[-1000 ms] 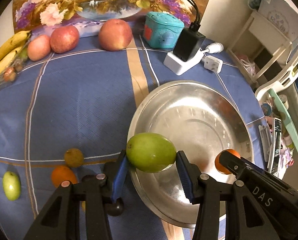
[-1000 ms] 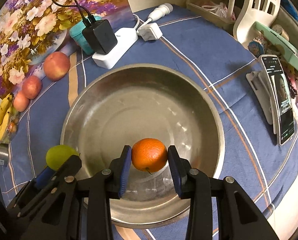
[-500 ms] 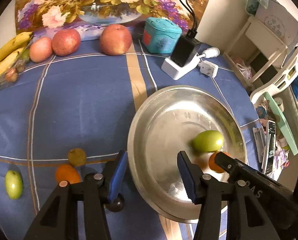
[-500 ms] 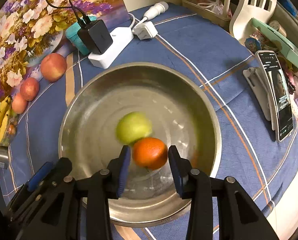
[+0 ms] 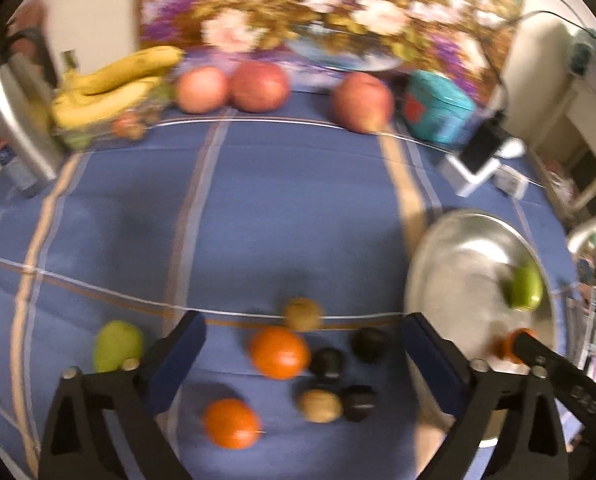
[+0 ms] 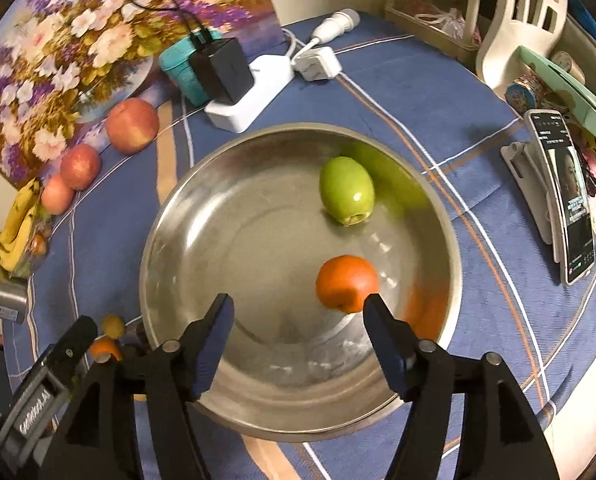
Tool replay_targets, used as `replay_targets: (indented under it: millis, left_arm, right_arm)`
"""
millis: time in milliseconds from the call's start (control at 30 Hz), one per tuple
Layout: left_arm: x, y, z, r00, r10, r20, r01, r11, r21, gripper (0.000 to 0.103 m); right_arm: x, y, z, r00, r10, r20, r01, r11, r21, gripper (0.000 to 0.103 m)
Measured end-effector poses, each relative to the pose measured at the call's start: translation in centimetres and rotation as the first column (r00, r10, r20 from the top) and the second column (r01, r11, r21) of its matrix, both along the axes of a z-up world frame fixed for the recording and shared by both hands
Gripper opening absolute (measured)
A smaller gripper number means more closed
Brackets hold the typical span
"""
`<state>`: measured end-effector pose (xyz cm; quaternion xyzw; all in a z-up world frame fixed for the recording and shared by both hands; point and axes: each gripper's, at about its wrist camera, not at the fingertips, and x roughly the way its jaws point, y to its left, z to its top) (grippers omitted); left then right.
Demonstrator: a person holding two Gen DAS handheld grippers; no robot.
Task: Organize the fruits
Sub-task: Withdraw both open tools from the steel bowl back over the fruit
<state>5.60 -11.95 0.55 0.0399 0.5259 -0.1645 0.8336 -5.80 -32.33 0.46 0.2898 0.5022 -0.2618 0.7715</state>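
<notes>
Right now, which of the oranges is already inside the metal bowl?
The orange beside the green fruit in the metal bowl; the other two oranges lie on the tablecloth.

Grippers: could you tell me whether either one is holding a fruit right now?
Neither. The left gripper and right gripper are opening, empty; the orange lies in the steel bowl.

Left wrist view: wholly motion-blurred. Three dark round fruits, kind not discernible. Steel bowl, near rim hidden behind hand-held gripper arm. Orange in bowl, half covered. Right wrist view: small orange and yellowish fruit, partly hidden behind other hand-held gripper.
</notes>
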Motion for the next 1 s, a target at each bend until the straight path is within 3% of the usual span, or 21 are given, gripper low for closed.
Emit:
replay_targets:
  millis: [200,467,533,800,1000]
  left_arm:
    - [0.8,3.7,-0.1,0.996,0.085,0.035,-0.086,0.995,0.045,0.103]
    - [1.0,8.6,0.3,0.981,0.178,0.082,-0.184,0.981,0.062,0.103]
    - [0.9,9.4,0.5,0.978,0.190,0.088,-0.196,0.979,0.062,0.103]
    - [0.3,12.2,0.7,0.970,0.223,0.097,-0.230,0.971,0.069,0.103]
    - [0.5,13.6,0.8,0.965,0.250,0.073,-0.253,0.967,0.029,0.103]
  right_arm:
    - [0.7,1.6,0.1,0.998,0.066,0.018,-0.066,0.998,-0.006,0.083]
    - [1.4,3.5,0.2,0.987,0.156,0.044,-0.155,0.987,-0.040,0.084]
    - [1.7,4.2,0.4,0.982,0.183,0.044,-0.180,0.981,-0.069,0.094]
    - [2.2,6.3,1.2,0.967,0.243,0.081,-0.233,0.966,-0.111,0.095]
    - [2.5,7.8,1.6,0.949,0.275,0.152,-0.267,0.961,-0.074,0.095]
